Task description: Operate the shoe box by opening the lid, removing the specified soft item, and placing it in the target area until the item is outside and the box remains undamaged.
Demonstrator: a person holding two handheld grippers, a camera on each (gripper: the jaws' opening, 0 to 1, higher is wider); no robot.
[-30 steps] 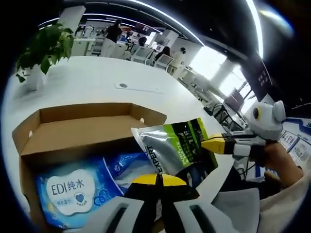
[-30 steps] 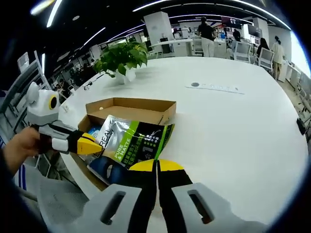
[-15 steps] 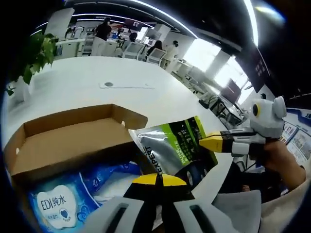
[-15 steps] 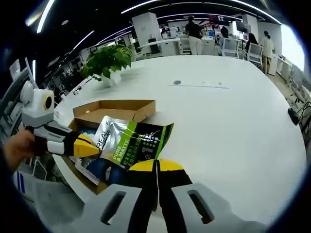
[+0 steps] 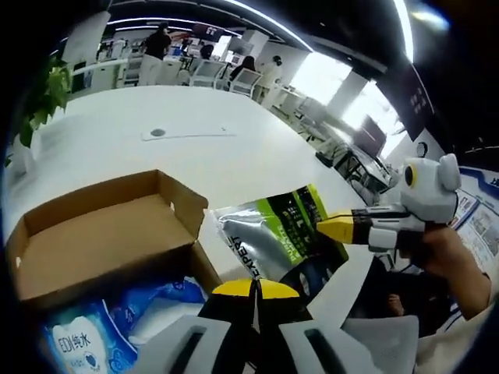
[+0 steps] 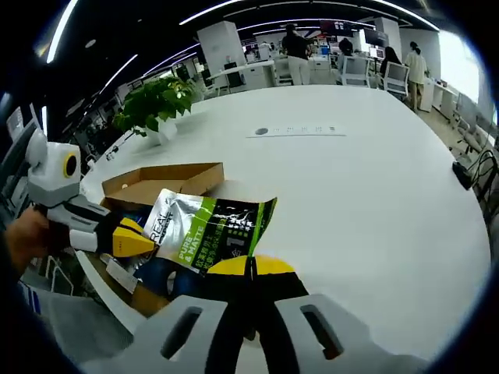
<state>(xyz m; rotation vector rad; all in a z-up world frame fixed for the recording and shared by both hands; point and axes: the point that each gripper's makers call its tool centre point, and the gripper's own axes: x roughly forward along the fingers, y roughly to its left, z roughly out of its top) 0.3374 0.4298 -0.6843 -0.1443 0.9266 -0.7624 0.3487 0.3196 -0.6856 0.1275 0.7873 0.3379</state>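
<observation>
Silver-and-green pouch (image 6: 209, 234) now hangs past the shoe box (image 6: 160, 181) rim, toward three o'clock over the white table (image 6: 374, 195); we have carried it outward. Both our left gripper (image 5: 253, 290) and right gripper (image 6: 251, 269) stay pinched on its edges. Next comes setting it down.

Open-plan office — desks (image 6: 269, 72), office chairs (image 5: 243, 80), strip ceiling lights (image 6: 257, 8) — people standing about.

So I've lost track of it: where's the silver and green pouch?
The pouch is pinched between both hand-held grippers, lifted beside the open cardboard box over the white table.
</observation>
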